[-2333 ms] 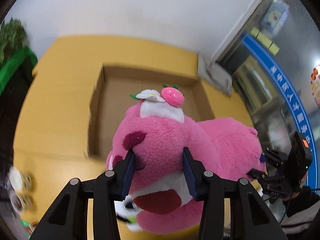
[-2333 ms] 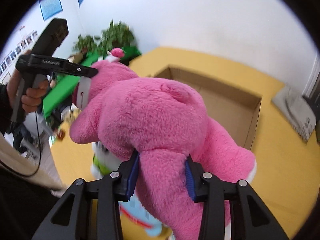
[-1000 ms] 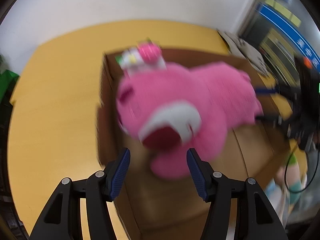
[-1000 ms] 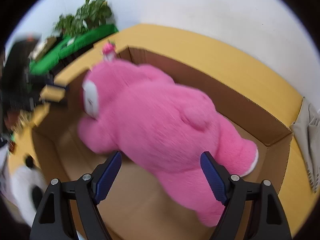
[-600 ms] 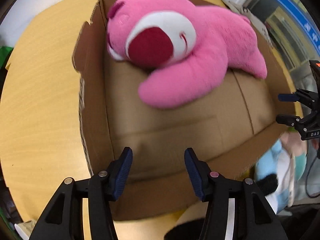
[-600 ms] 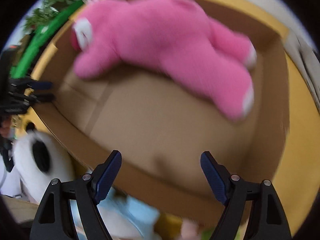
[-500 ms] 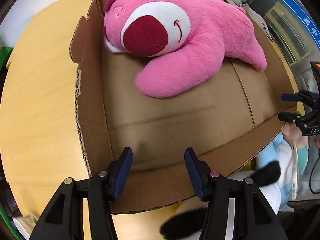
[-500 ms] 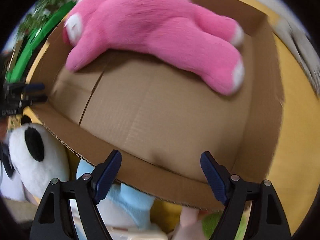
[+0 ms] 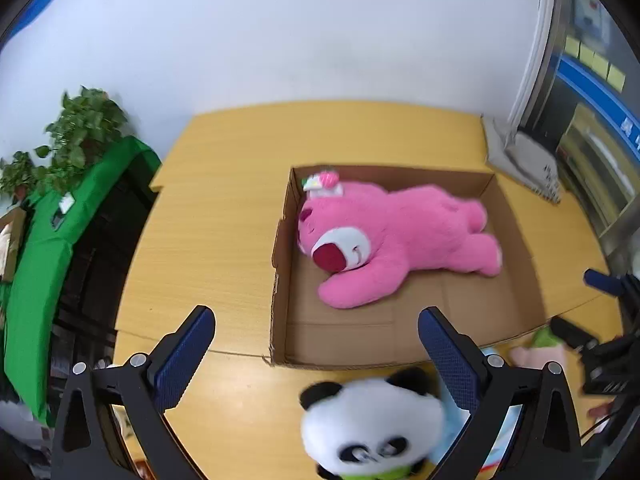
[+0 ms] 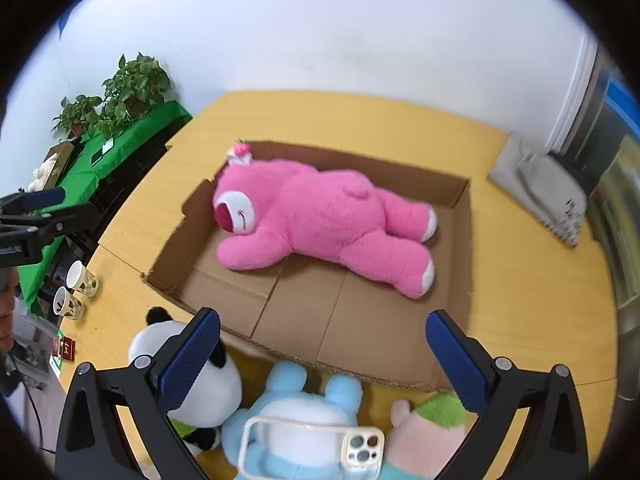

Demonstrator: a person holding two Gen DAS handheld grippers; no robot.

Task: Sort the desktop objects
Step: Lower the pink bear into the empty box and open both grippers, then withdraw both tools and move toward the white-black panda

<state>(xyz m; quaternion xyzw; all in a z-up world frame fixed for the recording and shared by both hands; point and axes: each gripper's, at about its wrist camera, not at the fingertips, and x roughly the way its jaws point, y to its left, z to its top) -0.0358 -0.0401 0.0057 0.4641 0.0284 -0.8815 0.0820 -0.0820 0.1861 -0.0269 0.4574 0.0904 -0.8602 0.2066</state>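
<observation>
Pink bear lying in cardboard box, right tool opening, empty

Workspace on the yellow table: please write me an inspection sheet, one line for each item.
Surface: yellow wooden table, bare wood around the box.
Job's things: pink plush bear lies on its side inside the open cardboard box; panda plush, blue plush and green-pink plush wait outside its near edge.
Clutter: clear phone case on the blue plush; two paper cups; grey bag.
Tongs: left tongs and right tongs are opening, nothing between them.
Cables: thin dark cable at the left edge.
Surroundings: white wall, potted plants on green cloth.
</observation>
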